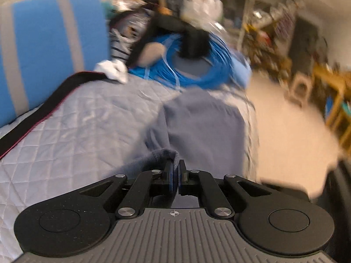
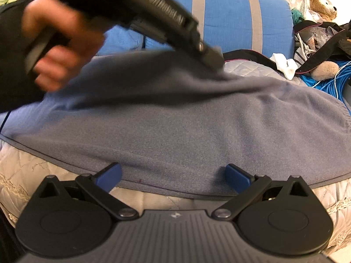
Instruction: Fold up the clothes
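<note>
Quilted bed (image 1: 72, 118) beneath grey garment (image 2: 186, 127); left gripper (image 1: 174, 171) fingers pinching it, right gripper (image 2: 173, 176) fingers wide.

No text, label, brand or number can be read anywhere.

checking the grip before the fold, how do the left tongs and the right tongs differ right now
The left tongs are shut, pinching a bunched edge of the grey fleece garment; the right tongs are spread wide open and hold nothing. The left tongs have lifted their bit of fabric off the quilted bed cover; the right tongs sit at the garment's near hem, which lies flat. Both have blue pads on black linkages.
</note>
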Demonstrator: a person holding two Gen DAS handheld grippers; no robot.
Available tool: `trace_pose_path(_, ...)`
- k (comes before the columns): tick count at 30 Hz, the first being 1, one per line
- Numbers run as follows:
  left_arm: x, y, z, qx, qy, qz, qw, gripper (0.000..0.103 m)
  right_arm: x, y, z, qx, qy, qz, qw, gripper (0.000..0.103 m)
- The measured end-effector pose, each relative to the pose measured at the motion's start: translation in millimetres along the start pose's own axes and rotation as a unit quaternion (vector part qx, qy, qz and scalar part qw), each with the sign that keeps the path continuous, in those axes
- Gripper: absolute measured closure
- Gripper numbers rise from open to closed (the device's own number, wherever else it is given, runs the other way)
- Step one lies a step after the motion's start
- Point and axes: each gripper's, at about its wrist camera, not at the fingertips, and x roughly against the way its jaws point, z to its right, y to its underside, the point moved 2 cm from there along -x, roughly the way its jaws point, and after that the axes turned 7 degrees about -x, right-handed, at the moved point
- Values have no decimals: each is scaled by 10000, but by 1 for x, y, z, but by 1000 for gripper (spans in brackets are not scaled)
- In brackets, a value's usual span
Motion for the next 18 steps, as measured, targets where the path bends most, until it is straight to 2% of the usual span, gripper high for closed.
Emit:
trace_pose_path(2,-2,10,10,-289,-168,-167,9993,98,0,0,-1,-7,6,4,10000,0)
trace_pose_path(5,-3,17,4,-299,-328,-329,9985,95,0,1,-1,-13,12,9,10000,0)
trace_pose_path(7,-1,18,-5,-150,-337,-343,9987,86,0,1,-1,-14,13,11,10000,0)
trace_pose_path(9,-2,17,-12,-86,-421,-379,9984,56,1,1,-1,-14,13,12,10000,0)
trace_pose_path(10,-5,17,-15,-40,-365,-389,9986,52,1,1,-2,-11,13,11,10000,0)
trace_pose_path(12,-10,17,-21,54,-250,-407,9988,51,1,2,-2,-13,10,11,10000,0)
trace_pose_path(16,-25,11,-34,591,310,-350,9972,51,1,1,-1,-8,10,7,10000,0)
trace_pose_path(18,-35,7,-46,942,584,-312,9934,51,1,1,-1,-3,12,4,10000,0)
